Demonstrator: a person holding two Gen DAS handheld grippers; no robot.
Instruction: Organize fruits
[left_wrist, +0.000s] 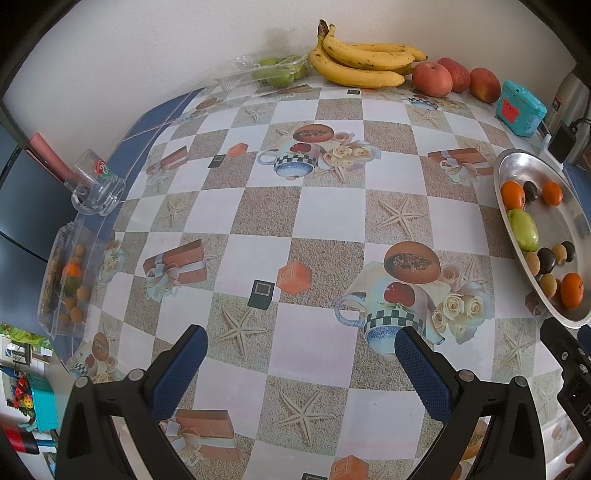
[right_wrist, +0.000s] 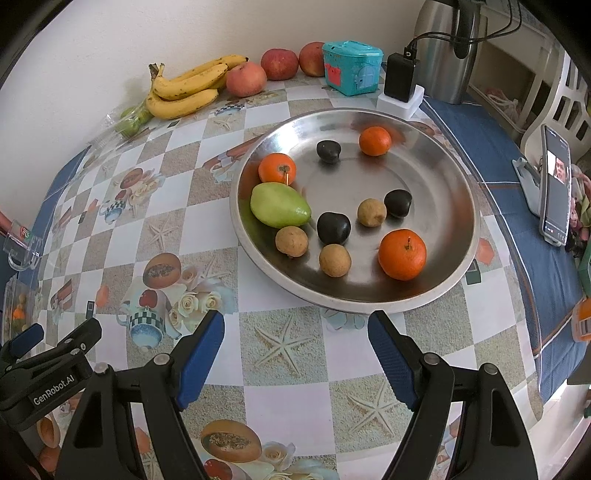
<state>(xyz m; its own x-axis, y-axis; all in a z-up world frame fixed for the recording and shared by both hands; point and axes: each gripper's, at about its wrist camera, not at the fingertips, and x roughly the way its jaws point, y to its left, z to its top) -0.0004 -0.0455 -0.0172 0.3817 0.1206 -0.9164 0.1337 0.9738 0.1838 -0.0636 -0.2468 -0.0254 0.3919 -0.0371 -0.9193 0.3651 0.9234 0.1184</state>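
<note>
Both grippers' fingers wide apart, empty; steel plate holds oranges, green fruit

The left gripper, black-armed with blue textured pads, hangs with jaws spread wide over bare chequered tablecloth, nothing between them; a round steel plate of oranges, dark and tan fruits sits at right. A yellow banana bunch and red apples line the wall; a clear plastic box lies at left.
</note>
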